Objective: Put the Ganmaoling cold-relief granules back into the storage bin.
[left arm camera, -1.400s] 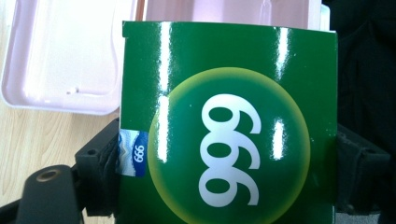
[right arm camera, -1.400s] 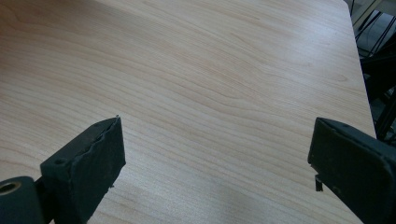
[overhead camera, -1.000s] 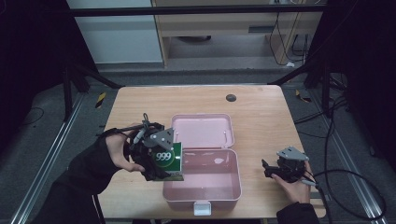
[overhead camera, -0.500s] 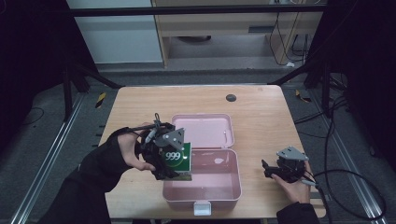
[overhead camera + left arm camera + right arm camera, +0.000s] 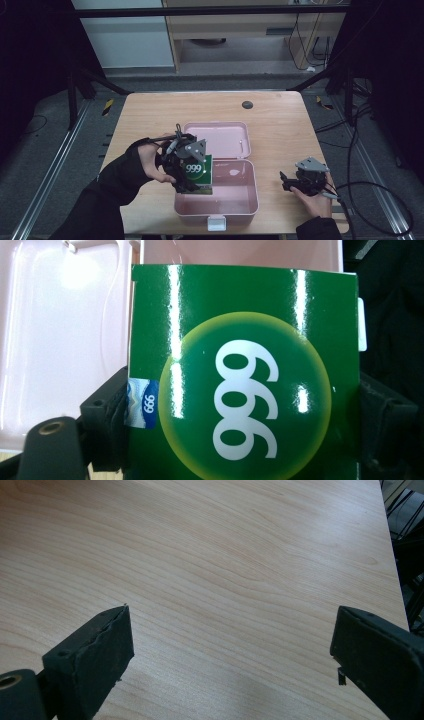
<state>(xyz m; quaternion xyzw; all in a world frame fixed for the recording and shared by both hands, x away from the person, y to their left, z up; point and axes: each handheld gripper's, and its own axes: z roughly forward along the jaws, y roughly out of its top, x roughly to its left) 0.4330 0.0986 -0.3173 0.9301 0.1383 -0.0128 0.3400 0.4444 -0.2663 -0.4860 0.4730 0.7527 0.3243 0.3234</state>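
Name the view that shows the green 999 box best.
The left gripper view: the green 999 box sits close up between the jaws, print readable. The high view shows it small over the pink container.

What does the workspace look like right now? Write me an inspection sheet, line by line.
Surface: wooden table, bare around the box.
Job's things: green 999 box at the left rim of the open pink lunch box, lid laid back.
Clutter: small dark disc near the far edge.
Grippers: left gripper shut on the green 999 box; right gripper open on the table.
Cables: black cable from the right gripper.
Surroundings: dark frame, cabinets behind.
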